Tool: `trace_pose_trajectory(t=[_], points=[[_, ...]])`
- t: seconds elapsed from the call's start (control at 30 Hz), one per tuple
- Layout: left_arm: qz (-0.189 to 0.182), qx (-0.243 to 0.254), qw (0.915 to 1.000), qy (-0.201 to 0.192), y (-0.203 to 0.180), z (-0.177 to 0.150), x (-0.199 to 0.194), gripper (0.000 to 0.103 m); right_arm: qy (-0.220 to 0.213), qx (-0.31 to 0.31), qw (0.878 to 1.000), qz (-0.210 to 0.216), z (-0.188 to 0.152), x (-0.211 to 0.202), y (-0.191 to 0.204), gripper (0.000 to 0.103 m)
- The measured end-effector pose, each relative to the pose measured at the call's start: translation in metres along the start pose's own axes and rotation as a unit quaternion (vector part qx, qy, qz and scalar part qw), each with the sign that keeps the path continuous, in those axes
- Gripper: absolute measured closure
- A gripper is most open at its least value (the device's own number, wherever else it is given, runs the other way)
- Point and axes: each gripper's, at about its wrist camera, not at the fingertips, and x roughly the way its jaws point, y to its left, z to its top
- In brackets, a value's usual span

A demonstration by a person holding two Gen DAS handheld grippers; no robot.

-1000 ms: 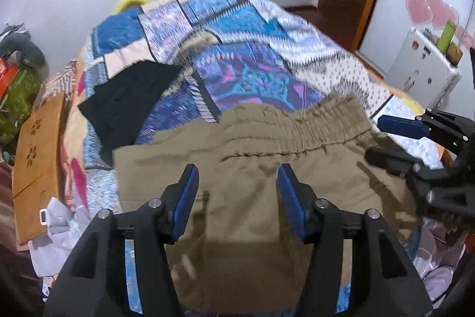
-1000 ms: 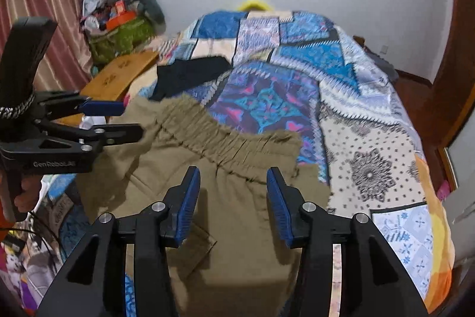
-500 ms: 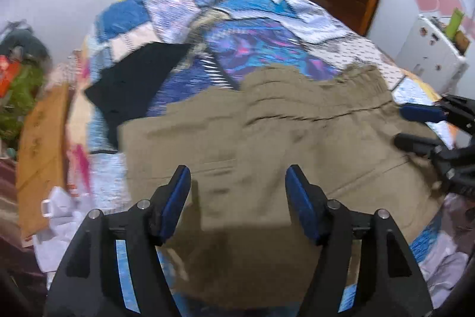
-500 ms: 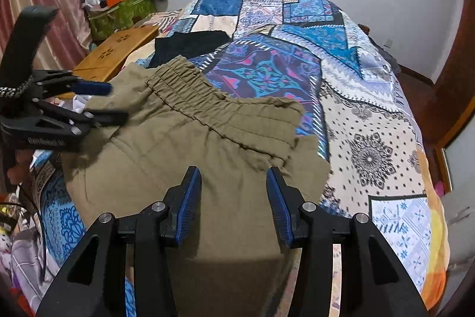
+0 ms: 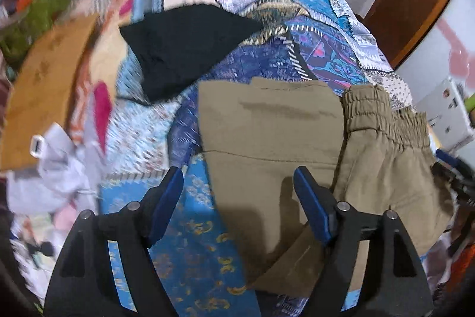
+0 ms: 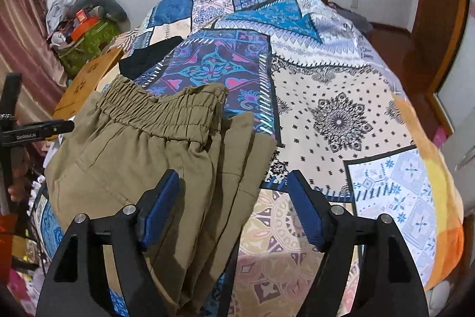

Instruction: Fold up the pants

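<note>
Black angular tongs (image 5: 237, 192), blue pads (image 5: 166, 205), silver screws; white "GenRobot.AI" lettering

My pants (image 6: 124, 156) are soft, dull brown cloth, and the waistband (image 6: 166, 109) is all crinkly and bumpy. The bed cover (image 6: 335, 97) is smooth cloth with lots of printed patches. A black cloth (image 5: 190, 46) on it looks flat and not shiny. My left tongs (image 5: 237, 204) and right tongs (image 6: 234, 204) are dull black plastic with blue rubbery pads (image 6: 302, 210) and shiny little metal pins. The board (image 6: 89, 79) beside the bed is smooth wood.
</note>
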Motion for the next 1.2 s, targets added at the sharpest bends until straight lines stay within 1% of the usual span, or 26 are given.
trace_pose_trajectory(t=[0.1,0.17,0.2,0.27,0.33,0.47,0.5,0.53,0.57,0.6,0.63,0.67,0.73,0.77,0.8,0.87,0.97,1.1,1.2], points=[[-0.022,-0.02,0.9992,0.025,0.001,0.004,0.019,0.026,0.019,0.007,1.0,0.013,0.001,0.015,0.0,0.03],[-0.039,-0.03,0.998,0.039,0.001,0.006,0.03,0.024,0.024,0.021,0.999,0.019,0.001,0.021,-0.002,0.026],[-0.044,-0.034,0.9976,0.042,0.001,0.007,0.034,0.022,0.026,0.034,0.999,0.026,0.001,0.024,-0.005,0.023],[-0.047,-0.034,0.9974,0.043,0.0,0.01,0.037,0.022,0.033,0.051,0.997,0.044,0.001,0.028,-0.01,0.023],[-0.049,-0.032,0.9975,0.041,-0.002,0.011,0.038,0.023,0.032,0.068,0.995,0.058,0.0,0.031,-0.015,0.02],[-0.067,-0.017,0.997,0.036,-0.009,0.013,0.037,0.038,0.03,0.089,0.993,0.072,0.0,0.036,-0.02,0.021],[-0.07,-0.017,0.9968,0.033,-0.01,0.014,0.037,0.041,0.026,0.09,0.993,0.072,0.001,0.036,-0.02,0.023],[-0.072,-0.018,0.9968,0.031,-0.012,0.015,0.037,0.043,0.023,0.09,0.993,0.072,0.001,0.036,-0.019,0.03],[-0.077,-0.019,0.9964,0.029,-0.013,0.015,0.037,0.049,0.018,0.089,0.993,0.074,0.001,0.034,-0.018,0.035],[-0.084,-0.019,0.9959,0.029,-0.014,0.016,0.036,0.061,0.016,0.087,0.993,0.075,0.003,0.034,-0.017,0.046],[-0.088,-0.018,0.9956,0.027,-0.016,0.017,0.035,0.067,0.013,0.081,0.994,0.076,0.004,0.033,-0.014,0.057],[-0.081,-0.013,0.9964,0.023,-0.021,0.018,0.033,0.079,0.008,0.073,0.994,0.076,0.005,0.032,-0.01,0.062],[-0.062,0.0,0.998,0.014,-0.028,0.019,0.03,0.084,0.001,0.049,0.997,0.066,0.007,0.029,0.0,0.074],[-0.043,0.011,0.999,0.006,-0.034,0.02,0.028,0.087,-0.004,0.038,0.997,0.06,0.009,0.027,0.003,0.075],[-0.033,0.016,0.9993,0.001,-0.036,0.02,0.026,0.09,-0.005,0.033,0.998,0.057,0.01,0.028,0.004,0.078],[-0.021,0.022,0.9995,-0.008,-0.038,0.021,0.021,0.091,-0.008,0.026,0.998,0.057,0.015,0.026,0.004,0.081],[-0.021,0.021,0.9993,-0.024,-0.034,0.025,0.011,0.094,-0.018,0.023,0.998,0.06,0.025,0.021,0.003,0.084],[-0.035,0.012,0.9981,-0.049,-0.029,0.032,-0.012,0.098,-0.037,-0.002,0.998,0.058,0.043,0.014,0.015,0.085],[-0.025,0.018,0.9968,-0.073,-0.027,0.037,-0.029,0.099,-0.052,-0.025,0.997,0.059,0.059,0.01,0.028,0.086]])
